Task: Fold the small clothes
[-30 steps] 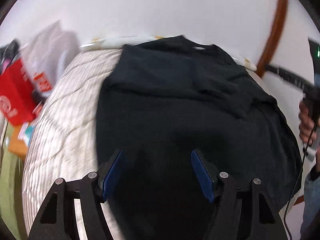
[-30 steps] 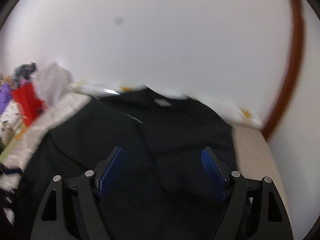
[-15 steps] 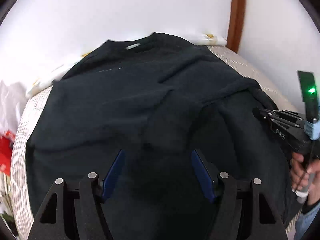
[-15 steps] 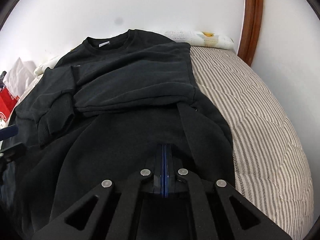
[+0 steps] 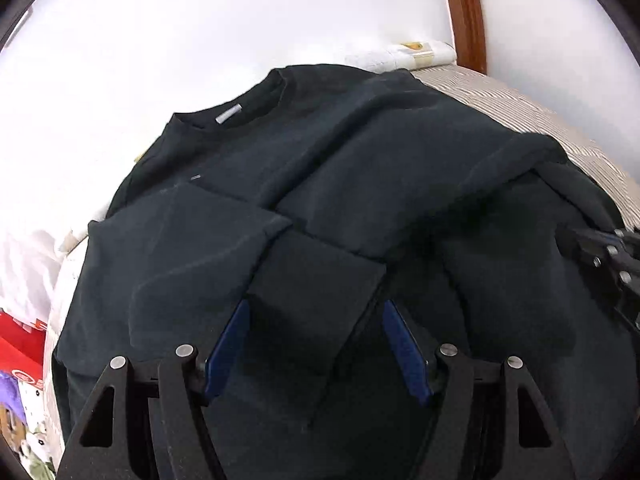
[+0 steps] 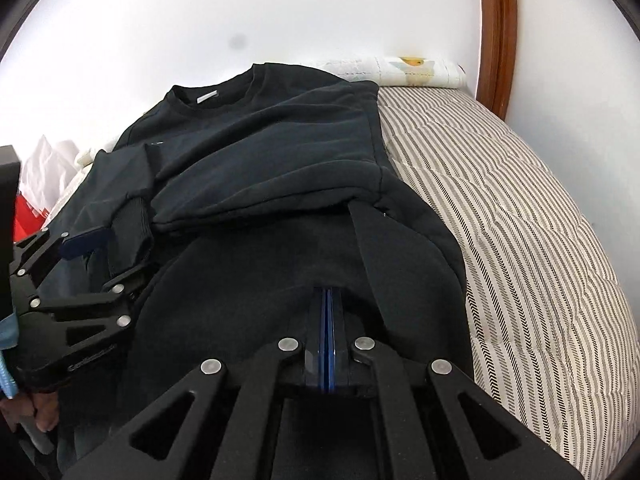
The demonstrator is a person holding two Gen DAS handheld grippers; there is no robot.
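Observation:
A black sweatshirt (image 5: 320, 176) lies on a striped bed, collar toward the wall, both sleeves folded across its chest; it also shows in the right wrist view (image 6: 272, 140). My left gripper (image 5: 316, 340) is open, its blue pads either side of a ribbed sleeve cuff (image 5: 312, 296); it also shows in the right wrist view (image 6: 100, 256). My right gripper (image 6: 327, 304) is shut on the sweatshirt's lower hem (image 6: 280, 280), which bunches up at its pads. The right gripper also shows at the right edge of the left wrist view (image 5: 600, 248).
The striped quilt (image 6: 520, 216) is bare on the right. A white pillow (image 6: 416, 70) lies against the wall beside a wooden post (image 6: 496, 32). Red boxes (image 5: 20, 344) and a white bag (image 6: 48, 168) sit off the bed's left side.
My right gripper went from open to shut on the hem. My left gripper swung right and came in over the sleeve cuff, still open.

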